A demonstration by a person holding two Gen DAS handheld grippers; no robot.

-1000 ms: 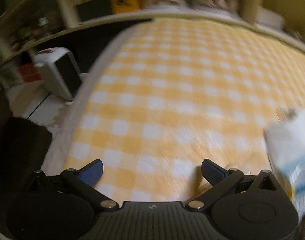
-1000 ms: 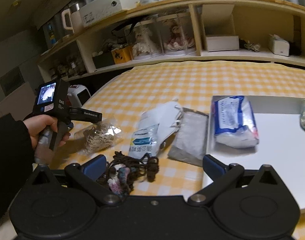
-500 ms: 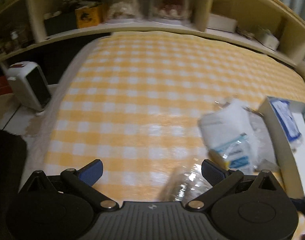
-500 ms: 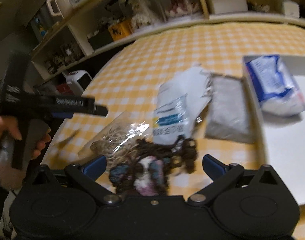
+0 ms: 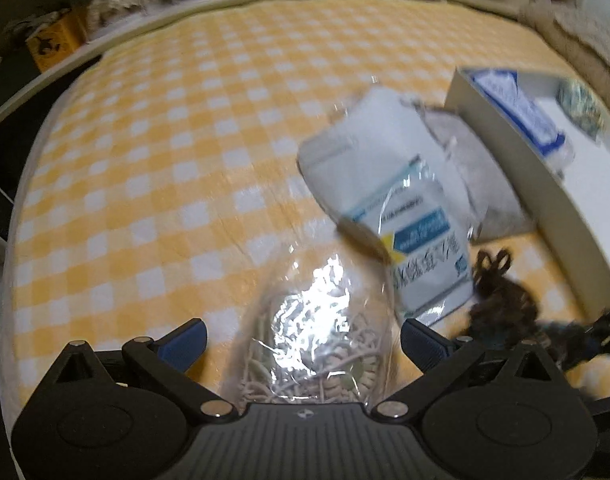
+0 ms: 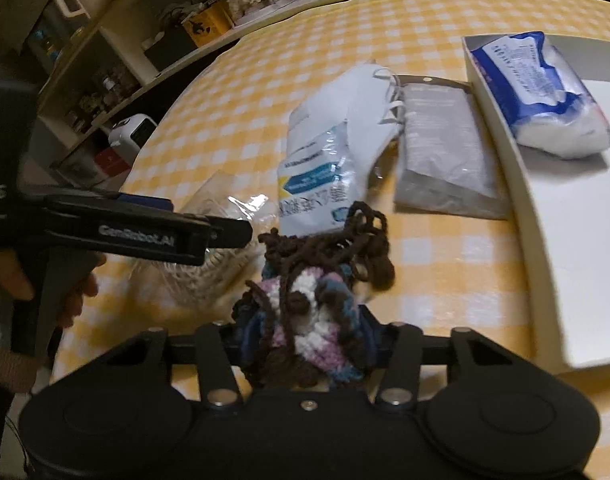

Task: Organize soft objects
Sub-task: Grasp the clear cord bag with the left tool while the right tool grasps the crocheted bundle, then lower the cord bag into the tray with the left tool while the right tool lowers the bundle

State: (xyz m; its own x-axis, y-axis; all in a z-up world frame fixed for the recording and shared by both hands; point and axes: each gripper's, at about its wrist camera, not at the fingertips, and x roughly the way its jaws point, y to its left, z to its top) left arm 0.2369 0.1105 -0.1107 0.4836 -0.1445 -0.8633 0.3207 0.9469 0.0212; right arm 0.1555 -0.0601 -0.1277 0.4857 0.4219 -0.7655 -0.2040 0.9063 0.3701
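My right gripper (image 6: pixel 305 344) is shut on a brown, purple and white yarn bundle (image 6: pixel 317 280), which also shows in the left wrist view (image 5: pixel 501 304). My left gripper (image 5: pixel 303 338) is open around a clear bag of beige cord (image 5: pixel 317 340), which also shows in the right wrist view (image 6: pixel 221 248). The left gripper (image 6: pixel 225 234) shows in the right wrist view over that bag. A white and blue packet (image 5: pixel 393 200) and a grey packet (image 6: pixel 445 152) lie on the yellow checked cloth (image 5: pixel 165 160). A blue and white wipes pack (image 6: pixel 541 88) lies in a white tray (image 6: pixel 505 136).
A small greenish bundle (image 5: pixel 581 104) sits in the white tray (image 5: pixel 505 152) at far right. Shelves with boxes and jars (image 6: pixel 177 40) run behind the table. A white heater (image 6: pixel 133 132) stands on the floor to the left.
The right gripper has closed on the yarn bundle. The left gripper has swung right and moved in, so the clear cord bag now sits between its open fingers.
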